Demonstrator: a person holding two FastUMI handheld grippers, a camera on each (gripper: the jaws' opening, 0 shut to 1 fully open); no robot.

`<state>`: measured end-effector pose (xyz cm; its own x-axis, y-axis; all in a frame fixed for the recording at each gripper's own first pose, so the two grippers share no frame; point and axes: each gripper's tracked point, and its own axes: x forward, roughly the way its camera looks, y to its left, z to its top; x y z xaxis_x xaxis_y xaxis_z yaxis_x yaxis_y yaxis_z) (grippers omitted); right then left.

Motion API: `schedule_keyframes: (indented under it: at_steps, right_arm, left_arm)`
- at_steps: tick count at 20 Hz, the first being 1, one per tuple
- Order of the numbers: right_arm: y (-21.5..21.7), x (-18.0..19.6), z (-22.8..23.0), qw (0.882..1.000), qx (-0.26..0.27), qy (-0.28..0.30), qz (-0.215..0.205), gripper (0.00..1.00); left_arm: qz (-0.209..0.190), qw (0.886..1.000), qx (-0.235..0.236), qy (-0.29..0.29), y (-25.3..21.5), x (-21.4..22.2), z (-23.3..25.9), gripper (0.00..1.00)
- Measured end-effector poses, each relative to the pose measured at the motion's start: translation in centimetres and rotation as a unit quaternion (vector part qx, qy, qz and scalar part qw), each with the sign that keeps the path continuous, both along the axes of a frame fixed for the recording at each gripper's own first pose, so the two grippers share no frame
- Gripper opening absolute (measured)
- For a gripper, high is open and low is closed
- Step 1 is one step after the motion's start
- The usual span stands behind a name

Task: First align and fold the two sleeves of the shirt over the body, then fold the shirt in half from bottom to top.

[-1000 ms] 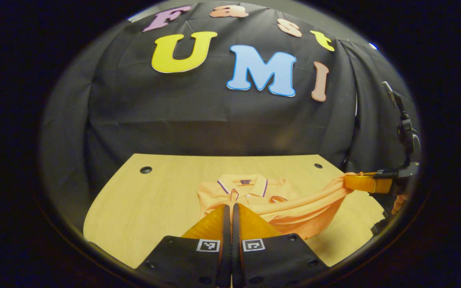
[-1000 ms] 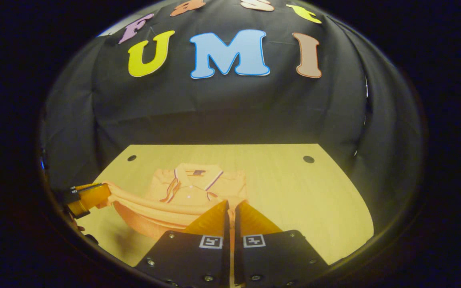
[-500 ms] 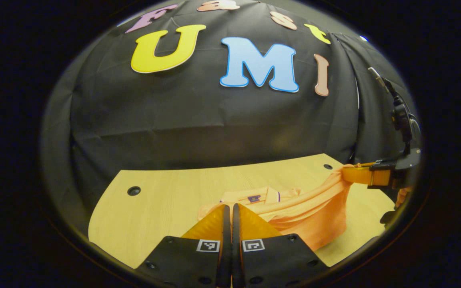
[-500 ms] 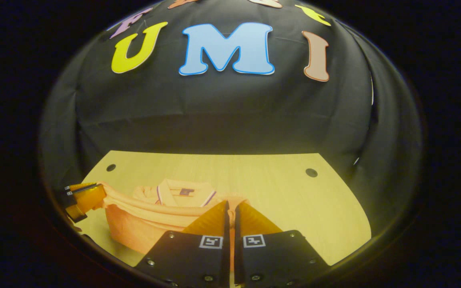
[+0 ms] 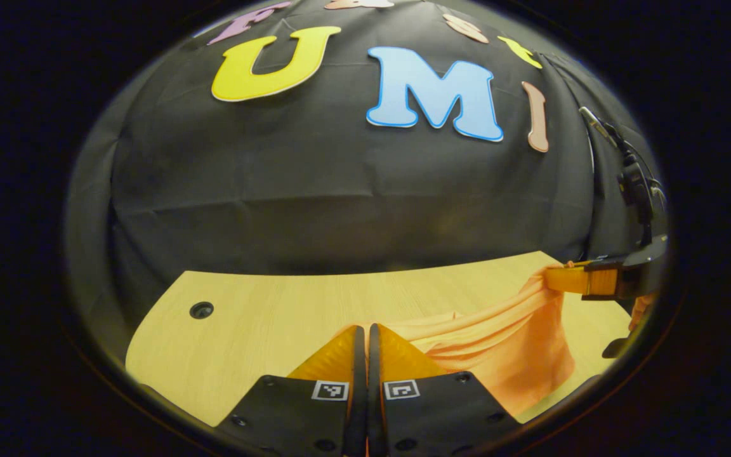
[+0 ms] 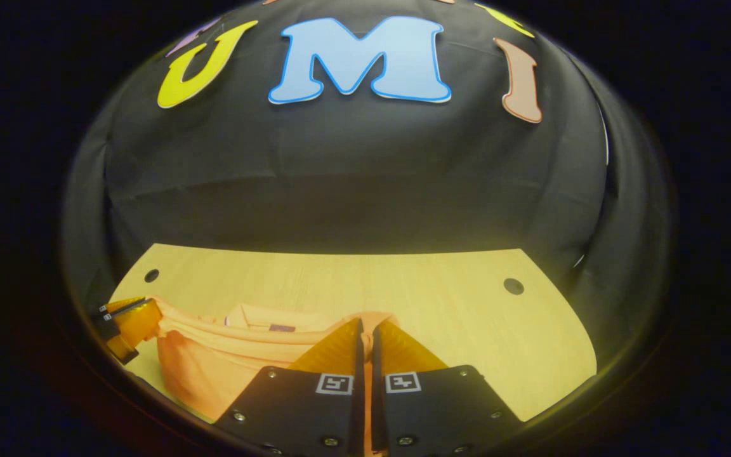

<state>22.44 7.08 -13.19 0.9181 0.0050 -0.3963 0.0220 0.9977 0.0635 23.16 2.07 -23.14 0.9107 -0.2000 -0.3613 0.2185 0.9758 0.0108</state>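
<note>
Left gripper (image 5: 365,330) and right gripper (image 6: 366,324) each pinching the lifted shirt (image 5: 505,343) hem.

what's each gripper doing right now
Left gripper: closed on the bottom hem of the orange polo shirt, lifted.
Right gripper: closed on the same hem's other corner.

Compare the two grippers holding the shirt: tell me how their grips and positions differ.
The left gripper pinches the hem at the shirt's left corner; the right gripper pinches the right corner. In the left gripper view the cloth hangs to the right of its fingers; in the right gripper view it hangs to the left. In each view the other gripper sits sideways at the image edge. Both are shut on the hem, holding it above the table.
</note>
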Motion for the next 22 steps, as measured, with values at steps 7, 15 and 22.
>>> schedule_keyframes:
  at_steps: [7, 15, 22]
  right_arm:
    - [0.8, 3.3, -4.4, 0.999, -0.01, 0.035, 0.0, 0.04]
    - [1.3, 3.4, -6.1, 0.998, -0.023, 0.061, 0.01, 0.07]
    - [1.2, 1.5, -3.4, 0.998, -0.043, 0.035, 0.023, 0.36]
  left_arm:
    - [0.006, 1.0, 0.006, 0.008, 0.7, 2.4, -3.8, 0.06]
    - [0.0, 0.999, 0.012, 0.037, 0.8, 2.6, -6.3, 0.12]
    - [0.012, 0.999, 0.004, 0.034, 1.1, 0.8, -4.0, 0.47]
